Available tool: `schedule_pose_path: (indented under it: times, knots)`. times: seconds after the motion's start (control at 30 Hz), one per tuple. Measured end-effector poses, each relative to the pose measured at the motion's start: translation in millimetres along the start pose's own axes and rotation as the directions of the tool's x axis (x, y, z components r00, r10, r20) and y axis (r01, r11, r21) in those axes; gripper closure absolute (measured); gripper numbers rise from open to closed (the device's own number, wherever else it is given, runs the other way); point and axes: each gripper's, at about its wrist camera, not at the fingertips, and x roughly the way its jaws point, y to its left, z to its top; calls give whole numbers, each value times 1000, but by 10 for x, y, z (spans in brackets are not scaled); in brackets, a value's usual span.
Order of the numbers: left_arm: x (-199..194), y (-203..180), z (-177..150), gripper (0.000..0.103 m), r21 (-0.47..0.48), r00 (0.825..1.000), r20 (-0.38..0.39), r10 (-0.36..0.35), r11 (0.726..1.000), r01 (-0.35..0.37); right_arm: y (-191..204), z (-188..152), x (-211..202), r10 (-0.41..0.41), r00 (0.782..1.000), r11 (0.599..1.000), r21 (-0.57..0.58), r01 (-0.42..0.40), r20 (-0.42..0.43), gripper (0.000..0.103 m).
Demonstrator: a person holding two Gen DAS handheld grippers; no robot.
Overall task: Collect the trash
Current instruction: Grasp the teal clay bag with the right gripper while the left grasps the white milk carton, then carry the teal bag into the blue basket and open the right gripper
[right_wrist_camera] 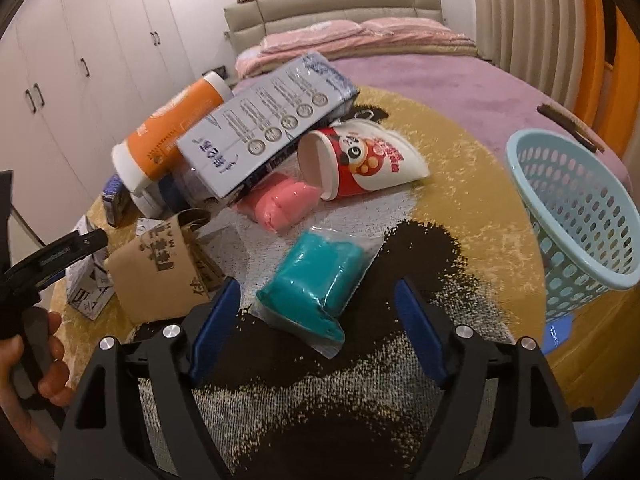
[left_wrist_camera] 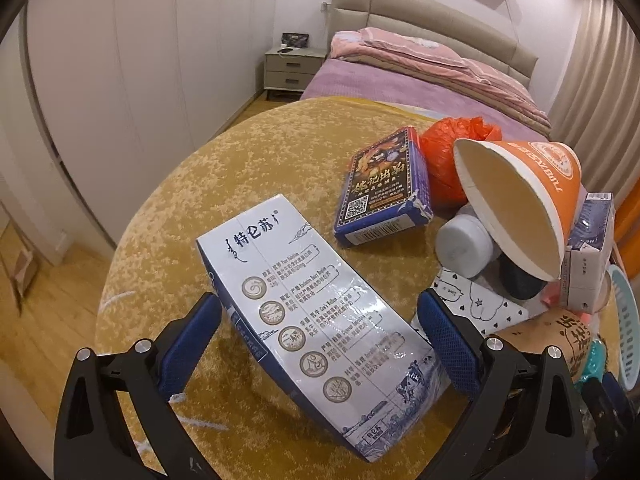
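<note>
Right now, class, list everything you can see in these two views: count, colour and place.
orange cup: one, on its side, atop a white jar
milk carton: one, white and blue, propped up beside the orange cup
card box: one, dark blue, beside the carton
plastic bag: one, orange, behind the card box
red cup: one, on its side by the carton
pink bag: one, beside the red cup
teal bag: one, middle of the table
cardboard sleeve: one, brown, left of teal bag
basket: one, pale blue, table's right edge
bed: one, purple, behind the table
left gripper: black, blue pads, open
right gripper: same, open over teal bag
hand: one, on left gripper's handle
</note>
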Motion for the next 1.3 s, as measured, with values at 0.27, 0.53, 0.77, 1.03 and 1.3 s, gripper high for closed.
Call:
schedule_pose_path:
  times: [0.27,0.53,0.77,1.03,1.3]
  knots:
    - [-137,-18,-67,28,54,998,-1,-63,996,63,12,45,77,-3,999,1000,14,3,-38,44]
    - [-282,41,-210,38,104,994,-7,-106,989,106,-44,-22,-7,9,1000,1000,-1,-9,-22,60]
    - [-423,113,-245,42,85,980,18,-197,977,194,-43,-32,-246,21,999,999,-25,-20,40,60]
    - [-809,-22,-170,42,117,956,93,-278,957,267,-105,64,-528,28,993,999,-20,-26,114,60]
    - [-1235,-815,-94,42,268,892,121,-435,880,393,-615,269,-887,-34,977,998,58,22,212,60]
